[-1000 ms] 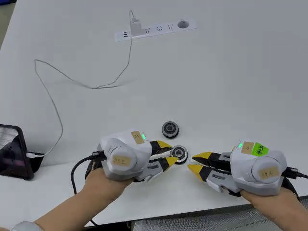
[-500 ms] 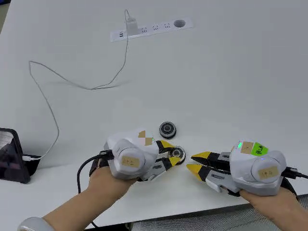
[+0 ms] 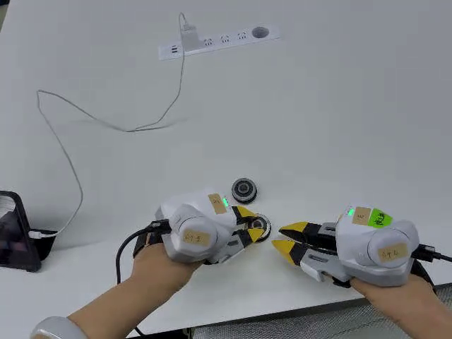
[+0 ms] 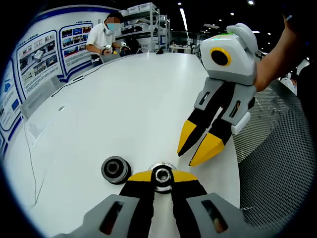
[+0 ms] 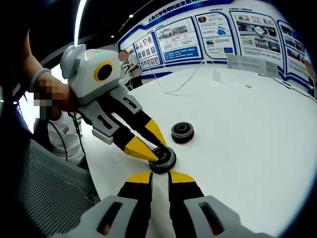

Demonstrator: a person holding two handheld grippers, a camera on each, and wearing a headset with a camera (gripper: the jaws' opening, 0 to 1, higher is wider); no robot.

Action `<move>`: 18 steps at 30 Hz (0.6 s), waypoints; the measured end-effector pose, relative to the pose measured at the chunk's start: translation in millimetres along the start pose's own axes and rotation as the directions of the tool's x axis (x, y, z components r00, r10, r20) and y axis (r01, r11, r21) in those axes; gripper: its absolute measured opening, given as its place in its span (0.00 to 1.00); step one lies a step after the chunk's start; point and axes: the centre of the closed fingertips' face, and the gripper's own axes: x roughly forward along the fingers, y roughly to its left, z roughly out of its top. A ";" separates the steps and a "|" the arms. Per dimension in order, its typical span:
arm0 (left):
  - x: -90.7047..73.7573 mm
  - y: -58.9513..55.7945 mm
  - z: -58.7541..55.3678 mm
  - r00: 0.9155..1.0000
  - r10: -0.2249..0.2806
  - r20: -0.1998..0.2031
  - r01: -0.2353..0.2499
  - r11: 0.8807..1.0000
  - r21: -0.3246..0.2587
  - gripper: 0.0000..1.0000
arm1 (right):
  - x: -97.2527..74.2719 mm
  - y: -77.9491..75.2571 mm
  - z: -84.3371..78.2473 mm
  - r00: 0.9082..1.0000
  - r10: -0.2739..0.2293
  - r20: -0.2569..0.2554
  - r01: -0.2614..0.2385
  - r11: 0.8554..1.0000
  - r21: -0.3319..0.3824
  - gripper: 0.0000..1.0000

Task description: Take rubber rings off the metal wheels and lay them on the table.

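A metal wheel with a dark rubber ring (image 3: 260, 226) lies on the white table near the front edge. My left gripper (image 3: 248, 224) is shut on it, and the wheel (image 4: 162, 175) sits between its yellow tips. A second ringed wheel (image 3: 244, 189) lies free just behind, also visible as the wheel (image 4: 116, 169) and the wheel (image 5: 183, 131). My right gripper (image 3: 284, 239) hovers a short way to the right of the held wheel (image 5: 162, 158), pointing at it. Its jaws are slightly open with nothing between them.
A white power strip (image 3: 219, 41) lies at the far side, and its thin cable (image 3: 67, 159) loops down the left to a dark device (image 3: 15, 236) at the left edge. The table's front edge runs just below both hands.
My left gripper has slid a little to the right and closed its jaws onto the near wheel. The right gripper and the second wheel have held still; the camera drifted slightly.
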 end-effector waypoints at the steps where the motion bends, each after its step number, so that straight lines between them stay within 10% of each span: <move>1: 0.7 -0.1 0.1 1.000 0.000 0.000 0.000 1.000 0.002 0.13 | 0.0 -0.1 -0.1 1.000 0.000 0.000 0.000 1.000 -0.001 0.14; 18: 3.6 0.4 -4.5 1.000 -0.005 0.007 0.004 1.000 0.012 0.14 | 1.7 -4.0 -0.1 1.000 -0.005 0.012 0.004 0.999 0.033 0.14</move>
